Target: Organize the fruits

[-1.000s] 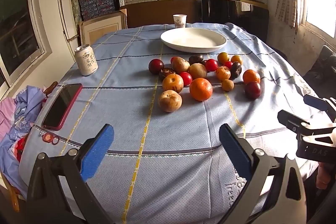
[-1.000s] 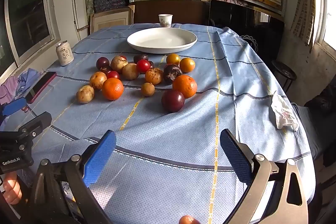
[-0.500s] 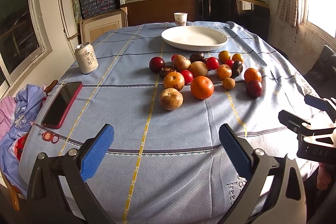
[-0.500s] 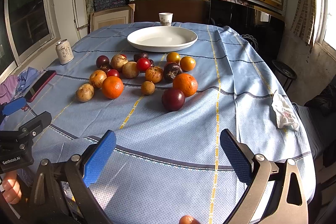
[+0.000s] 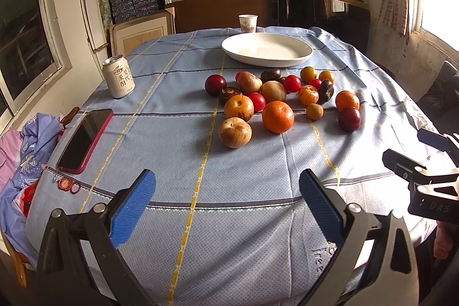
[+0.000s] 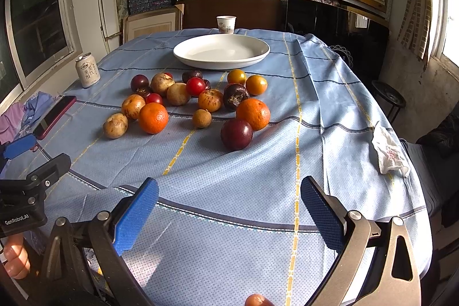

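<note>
Left gripper (image 5: 226, 184) and right gripper (image 6: 229, 191): both spread wide, nothing between the ribbed blue pads, hovering over the near table edge. Fruit pile (image 5: 275, 99) sits mid-table on the woven blue cloth (image 5: 178, 151): glossy oranges, dark smooth plums, small red ones, dull brown speckled rounds. Shallow white oval plate (image 6: 221, 60) just behind the pile. Drink can (image 5: 118, 76) and phone (image 5: 86, 139) on the left.

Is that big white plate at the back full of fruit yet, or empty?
Empty. The white plate shows only its bare inside in both views, and all the fruit lies on the tablecloth in front of it.
</note>
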{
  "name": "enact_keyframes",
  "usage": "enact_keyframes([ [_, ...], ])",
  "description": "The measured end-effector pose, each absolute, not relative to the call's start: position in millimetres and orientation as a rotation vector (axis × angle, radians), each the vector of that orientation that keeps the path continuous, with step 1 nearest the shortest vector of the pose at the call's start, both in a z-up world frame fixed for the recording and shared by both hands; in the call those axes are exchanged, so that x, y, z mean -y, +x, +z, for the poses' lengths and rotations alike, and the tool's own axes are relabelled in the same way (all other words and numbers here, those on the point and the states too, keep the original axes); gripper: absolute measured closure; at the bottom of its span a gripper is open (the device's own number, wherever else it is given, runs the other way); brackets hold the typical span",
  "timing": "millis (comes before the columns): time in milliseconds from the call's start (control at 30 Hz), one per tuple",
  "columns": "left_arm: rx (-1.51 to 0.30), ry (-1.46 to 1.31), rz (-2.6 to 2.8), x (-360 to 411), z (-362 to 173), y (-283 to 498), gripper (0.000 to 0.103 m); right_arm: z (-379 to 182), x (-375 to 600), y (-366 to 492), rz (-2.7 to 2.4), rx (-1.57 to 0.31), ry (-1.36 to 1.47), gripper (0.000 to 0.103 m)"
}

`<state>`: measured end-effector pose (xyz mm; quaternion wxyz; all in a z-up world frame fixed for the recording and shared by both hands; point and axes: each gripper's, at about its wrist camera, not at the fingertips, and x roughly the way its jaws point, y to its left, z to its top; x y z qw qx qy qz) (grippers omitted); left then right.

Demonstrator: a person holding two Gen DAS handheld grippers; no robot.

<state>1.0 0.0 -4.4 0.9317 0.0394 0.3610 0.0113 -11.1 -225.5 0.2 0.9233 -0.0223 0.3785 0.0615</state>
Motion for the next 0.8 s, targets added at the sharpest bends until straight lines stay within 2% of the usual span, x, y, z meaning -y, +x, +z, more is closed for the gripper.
enact_keyframes([
  [800, -0.767, 0.080, 0.022, 0.0, -13.5, 6.3, 0.005, -6.7, 223.3, -10.0, 0.131, -0.796, -0.048, 0.003],
])
